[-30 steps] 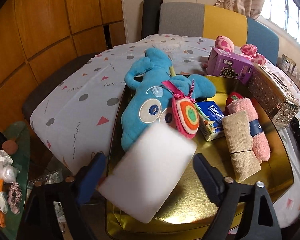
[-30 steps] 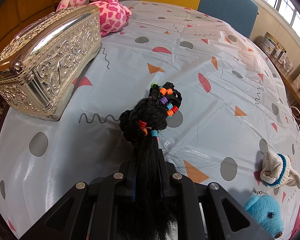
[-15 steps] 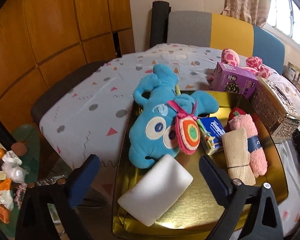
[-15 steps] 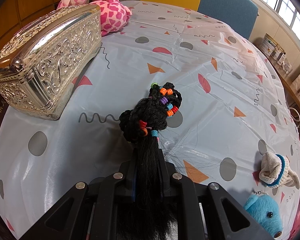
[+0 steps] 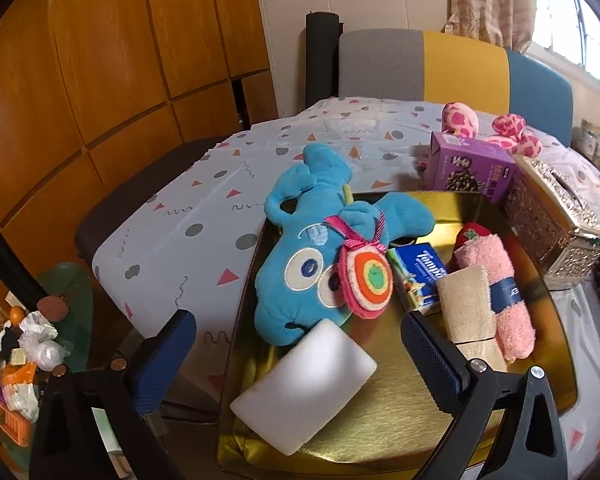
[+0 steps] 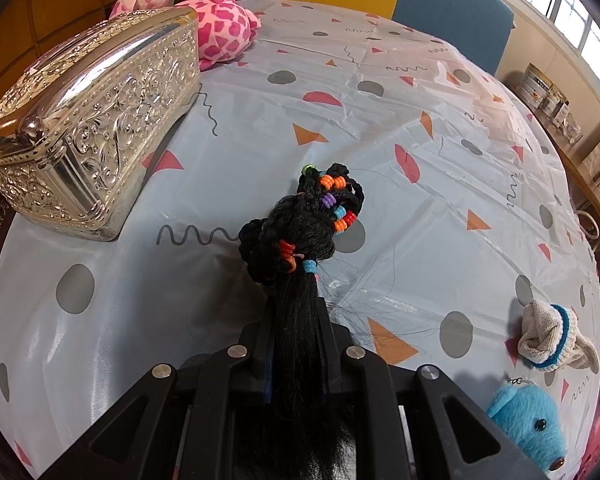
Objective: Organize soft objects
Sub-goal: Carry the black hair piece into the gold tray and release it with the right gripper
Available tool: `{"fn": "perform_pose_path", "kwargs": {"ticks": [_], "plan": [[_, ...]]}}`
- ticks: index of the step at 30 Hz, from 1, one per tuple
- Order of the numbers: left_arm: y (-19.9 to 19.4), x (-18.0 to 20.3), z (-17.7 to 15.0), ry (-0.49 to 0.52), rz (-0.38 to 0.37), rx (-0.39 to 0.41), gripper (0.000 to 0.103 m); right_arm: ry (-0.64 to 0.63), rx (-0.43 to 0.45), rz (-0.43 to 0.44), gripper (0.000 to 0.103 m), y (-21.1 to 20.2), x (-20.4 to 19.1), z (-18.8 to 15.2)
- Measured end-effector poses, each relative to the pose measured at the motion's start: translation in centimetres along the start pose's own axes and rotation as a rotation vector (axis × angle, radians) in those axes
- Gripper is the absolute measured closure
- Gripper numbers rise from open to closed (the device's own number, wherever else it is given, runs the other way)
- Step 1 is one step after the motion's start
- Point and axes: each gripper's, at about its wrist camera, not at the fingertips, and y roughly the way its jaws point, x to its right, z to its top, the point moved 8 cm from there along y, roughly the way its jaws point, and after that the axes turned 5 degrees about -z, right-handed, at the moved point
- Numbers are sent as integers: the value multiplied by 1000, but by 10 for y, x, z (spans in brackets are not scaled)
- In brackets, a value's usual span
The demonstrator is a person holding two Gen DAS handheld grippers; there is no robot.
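Note:
A gold tray (image 5: 380,436) holds a white sponge block (image 5: 304,386), a blue plush toy (image 5: 312,256), a blue tissue pack (image 5: 418,276), a beige cloth roll (image 5: 466,308) and a pink towel roll (image 5: 500,292). My left gripper (image 5: 296,344) hangs open just above the sponge, touching nothing. In the right wrist view my right gripper (image 6: 294,316) is shut on a black hairpiece (image 6: 300,240) with coloured beads, whose braided end rests on the tablecloth.
A silver ornate box (image 6: 88,132) stands by the tray, a purple box (image 5: 470,168) and a pink spotted plush (image 6: 216,24) behind it. A knitted sock (image 6: 552,336) and small blue plush (image 6: 528,420) lie at the right. Chairs (image 5: 420,68) ring the table; a cluttered side table (image 5: 24,360) sits at the left.
The white sponge left my left gripper's jaws and now lies on the tray; the left gripper has drawn back and up. The right gripper and hairpiece have not moved.

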Motion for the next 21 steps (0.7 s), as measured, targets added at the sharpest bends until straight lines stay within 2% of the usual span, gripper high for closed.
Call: {"fn": "perform_pose_path", "kwargs": {"ticks": [7,12,17,21], "plan": [[-9,3,5,-13,-15,54,0,71,-89,6,88,-3,-1,-3],[-9,2,3,-42,-35,48,0,164,-158,80,88,-12,-9,-12],[-11,-4,1,-90,-62,56,0,173,-173,127,87,-21,-28,-20],[-8,-3,-1,-99,-83,27,0,196,-163,158,88,-29,-46,-24]]}}
